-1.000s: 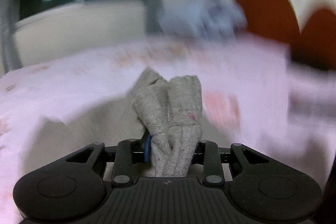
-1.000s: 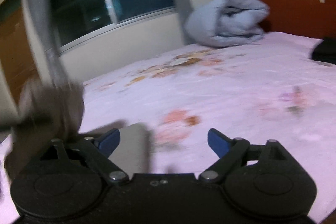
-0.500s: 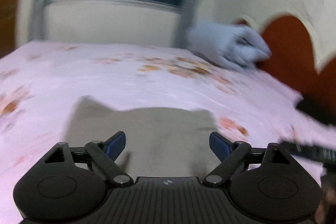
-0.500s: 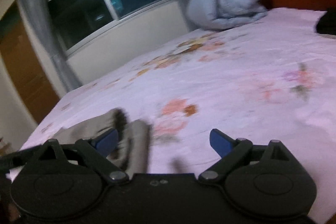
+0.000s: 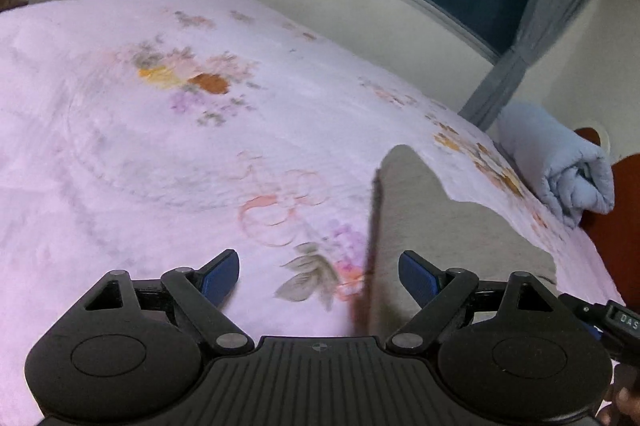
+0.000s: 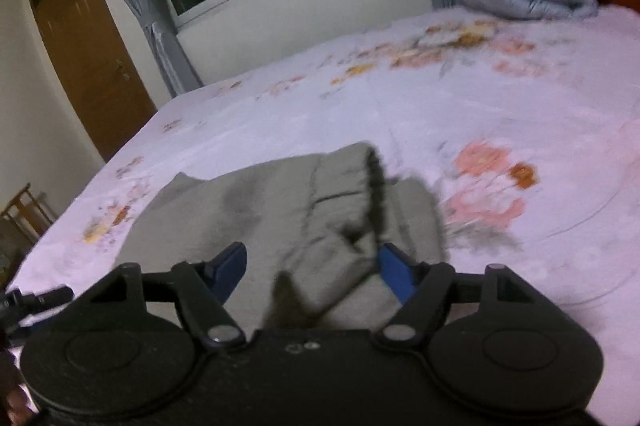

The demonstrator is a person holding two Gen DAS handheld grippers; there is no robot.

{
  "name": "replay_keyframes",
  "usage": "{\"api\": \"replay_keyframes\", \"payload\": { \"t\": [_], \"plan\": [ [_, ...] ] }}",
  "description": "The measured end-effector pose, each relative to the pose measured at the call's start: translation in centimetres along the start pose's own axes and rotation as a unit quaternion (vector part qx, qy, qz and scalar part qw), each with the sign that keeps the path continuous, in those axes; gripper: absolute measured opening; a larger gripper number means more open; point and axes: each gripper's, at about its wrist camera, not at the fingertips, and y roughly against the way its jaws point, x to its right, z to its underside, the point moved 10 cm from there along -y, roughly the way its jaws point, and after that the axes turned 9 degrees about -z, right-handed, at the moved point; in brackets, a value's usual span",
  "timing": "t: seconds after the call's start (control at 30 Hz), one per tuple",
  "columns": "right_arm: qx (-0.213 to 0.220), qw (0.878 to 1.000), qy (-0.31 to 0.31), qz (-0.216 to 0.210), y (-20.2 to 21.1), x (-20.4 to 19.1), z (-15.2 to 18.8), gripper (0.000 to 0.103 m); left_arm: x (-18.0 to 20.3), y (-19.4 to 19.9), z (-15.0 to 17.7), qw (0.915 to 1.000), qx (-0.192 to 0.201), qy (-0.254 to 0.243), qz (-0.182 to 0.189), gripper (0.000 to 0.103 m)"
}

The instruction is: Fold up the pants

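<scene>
My right tool [image 6: 310,266] gaped wide, empty, straddled bunched edge of pants [image 6: 280,202] directly ahead on bed [image 6: 500,98]; my left tool [image 5: 319,272] also apart, empty, pants [image 5: 436,226] off its right side; right tool nearer; long axis unclear.

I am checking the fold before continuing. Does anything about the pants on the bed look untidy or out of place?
Yes. In the right wrist view the grey pants lie on the pink bedsheet with one end bunched and rolled up between the open fingers of the right gripper, not flat. The left gripper is open and holds nothing.
</scene>
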Motion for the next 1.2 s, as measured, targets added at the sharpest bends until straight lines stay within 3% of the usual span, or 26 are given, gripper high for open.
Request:
{"api": "replay_keyframes", "payload": {
  "t": [0.03, 0.07, 0.13, 0.27, 0.4, 0.5, 0.53, 0.57, 0.6, 0.63, 0.73, 0.9, 1.0, 1.03, 1.07, 1.1, 1.13, 1.2],
  "plan": [
    [0.003, 1.0, 0.0, -0.001, -0.1, 0.0, -0.1, 0.046, -0.2, -0.2, 0.0, 1.0, -0.003, 0.005, 0.0, 0.086],
    [0.011, 1.0, -0.01, -0.017, 0.2, 0.1, -0.3, 0.008, -0.5, -0.5, 0.3, 0.9999, -0.006, 0.01, 0.002, 0.086],
    [0.022, 0.998, -0.045, -0.04, 1.2, 0.8, -0.8, 0.008, -0.9, -0.8, 0.4, 0.9998, -0.006, 0.016, 0.005, 0.086],
    [-0.01, 0.999, -0.032, -0.008, 1.6, 2.7, 1.6, 0.008, -0.7, -1.5, 0.2, 0.9997, -0.006, 0.018, 0.014, 0.086],
    [0.01, 0.997, -0.072, -0.014, 2.9, 4.5, 1.7, 0.011, -0.5, -1.7, 0.1, 0.9998, -0.006, 0.011, 0.018, 0.086],
    [0.064, 0.991, -0.112, -0.028, 5.6, 5.1, 0.7, 0.029, -0.7, -1.8, 0.1, 0.9995, -0.002, 0.022, 0.023, 0.086],
    [0.067, 0.987, -0.14, -0.04, 6.0, 5.5, 0.8, 0.04, -0.7, -1.8, 0.0, 0.9994, -0.001, 0.026, 0.024, 0.086],
    [0.062, 0.982, -0.171, -0.055, 6.1, 6.0, 1.0, 0.066, -0.8, -1.9, 0.0, 0.9993, -0.001, 0.03, 0.023, 0.086],
    [0.061, 0.977, -0.193, -0.068, 6.2, 6.2, 1.3, 0.076, -0.7, -2.0, 0.0, 0.9993, -0.001, 0.03, 0.022, 0.086],
    [0.068, 0.973, -0.206, -0.08, 6.4, 6.2, 1.5, 0.077, -0.6, -2.0, 0.1, 0.9994, 0.0, 0.029, 0.021, 0.086],
    [0.05, 0.968, -0.231, -0.087, 5.5, 6.1, 2.0, 0.073, -0.5, -2.0, 0.2, 0.9995, 0.001, 0.026, 0.018, 0.086],
    [0.016, 0.946, -0.299, -0.122, 2.7, 5.8, 3.8, 0.067, -0.9, -1.9, 0.1, 0.9989, 0.003, 0.042, 0.02, 0.086],
    [0.02, 0.942, -0.31, -0.126, 1.7, 5.5, 3.7, 0.065, -0.9, -2.0, 0.2, 0.9988, 0.003, 0.045, 0.02, 0.086],
    [0.019, 0.944, -0.305, -0.122, 1.3, 5.4, 3.5, 0.059, -0.9, -2.0, 0.2, 0.9988, 0.002, 0.044, 0.019, 0.086],
    [0.013, 0.947, -0.298, -0.118, 1.2, 5.4, 3.5, 0.034, -0.9, -2.1, 0.2, 0.9989, 0.002, 0.042, 0.018, 0.086],
    [0.016, 0.951, -0.282, -0.124, 1.4, 4.9, 3.1, 0.033, -0.9, -2.1, 0.3, 0.999, 0.002, 0.041, 0.018, 0.086],
    [0.027, 0.957, -0.262, -0.124, 2.0, 4.6, 2.4, 0.021, -0.8, -2.1, 0.3, 0.999, 0.002, 0.042, 0.019, 0.086],
    [0.052, 0.966, -0.222, -0.125, 3.7, 3.4, 1.2, 0.021, -0.9, -2.0, 0.3, 0.9988, 0.003, 0.044, 0.021, 0.087]
  ]
}}
